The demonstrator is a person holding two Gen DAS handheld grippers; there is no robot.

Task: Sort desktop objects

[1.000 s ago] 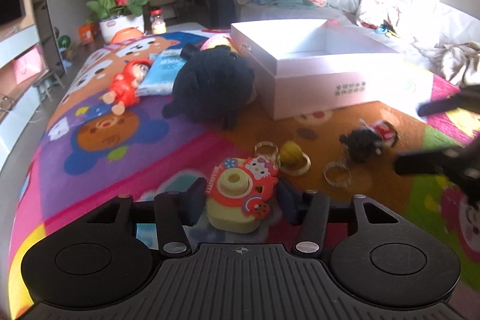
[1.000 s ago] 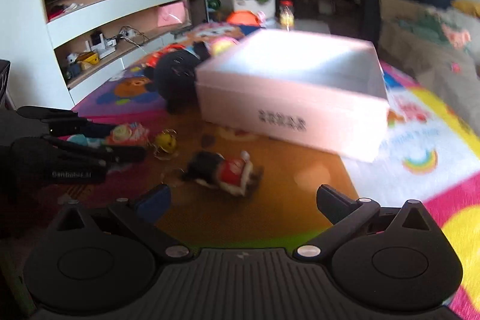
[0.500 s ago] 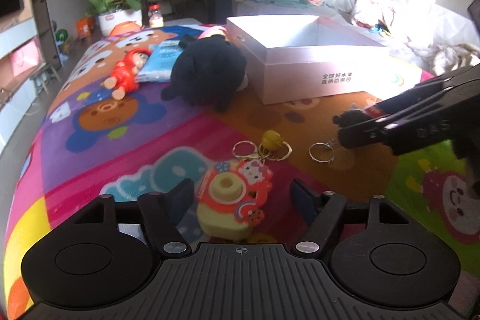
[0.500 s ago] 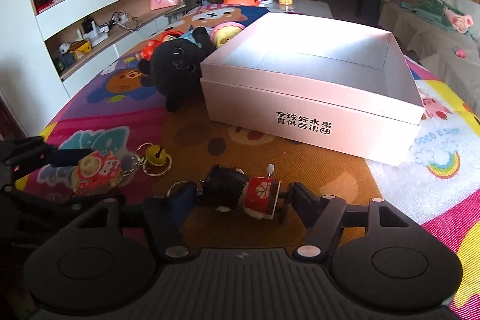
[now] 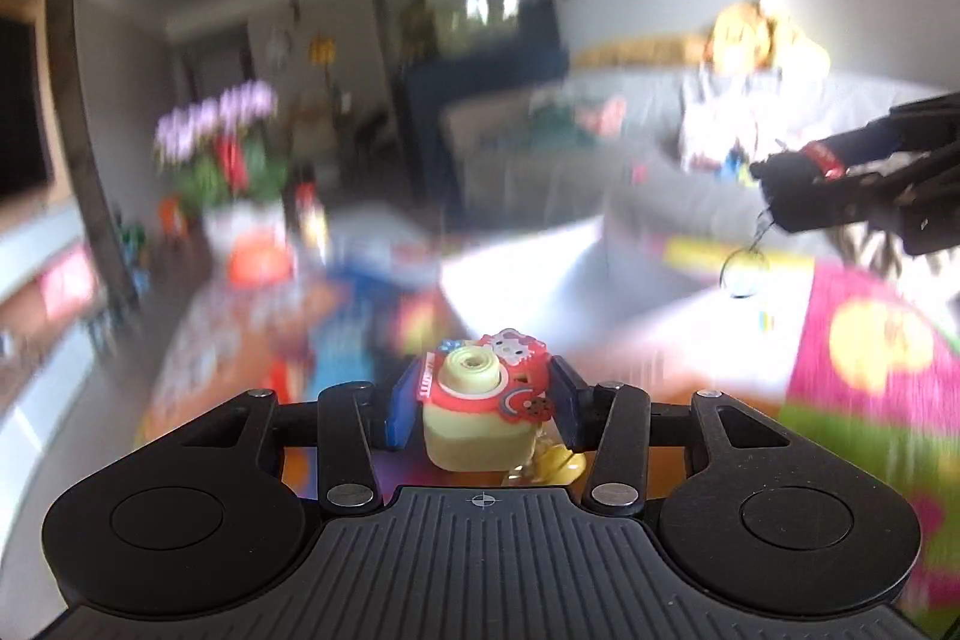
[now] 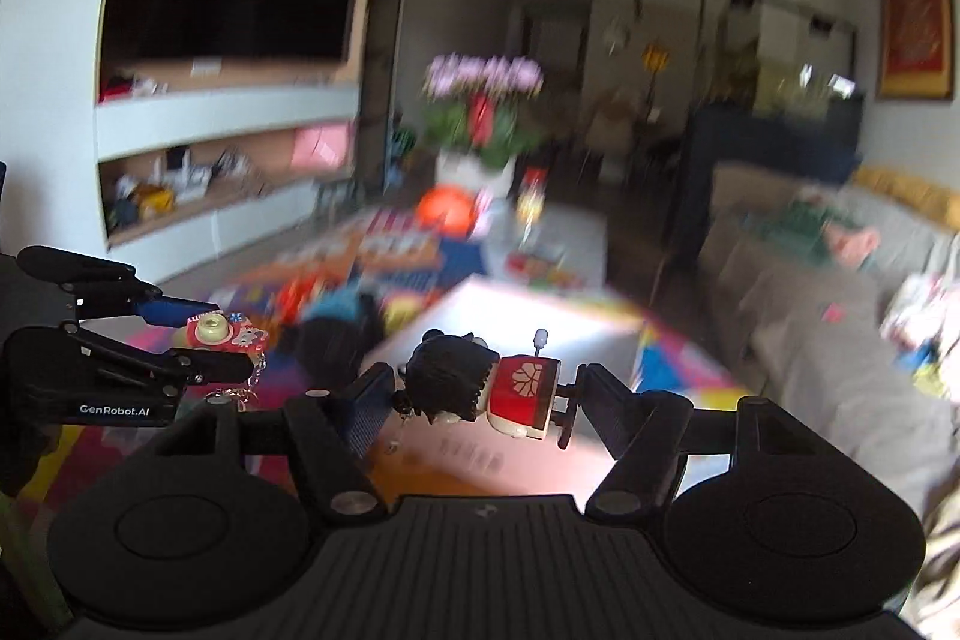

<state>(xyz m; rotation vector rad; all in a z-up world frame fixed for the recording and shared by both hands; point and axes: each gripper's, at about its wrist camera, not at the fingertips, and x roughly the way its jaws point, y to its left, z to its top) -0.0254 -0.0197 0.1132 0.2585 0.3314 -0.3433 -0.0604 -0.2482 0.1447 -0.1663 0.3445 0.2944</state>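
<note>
Care suits the carry: left claw clenched on the camera toy, right claw grasping the doll keychain, should travel level and release low inside the white box.

We see a red and pale yellow toy camera, blue-padded black tongs, a black-haired figurine in red, purple flowers
</note>
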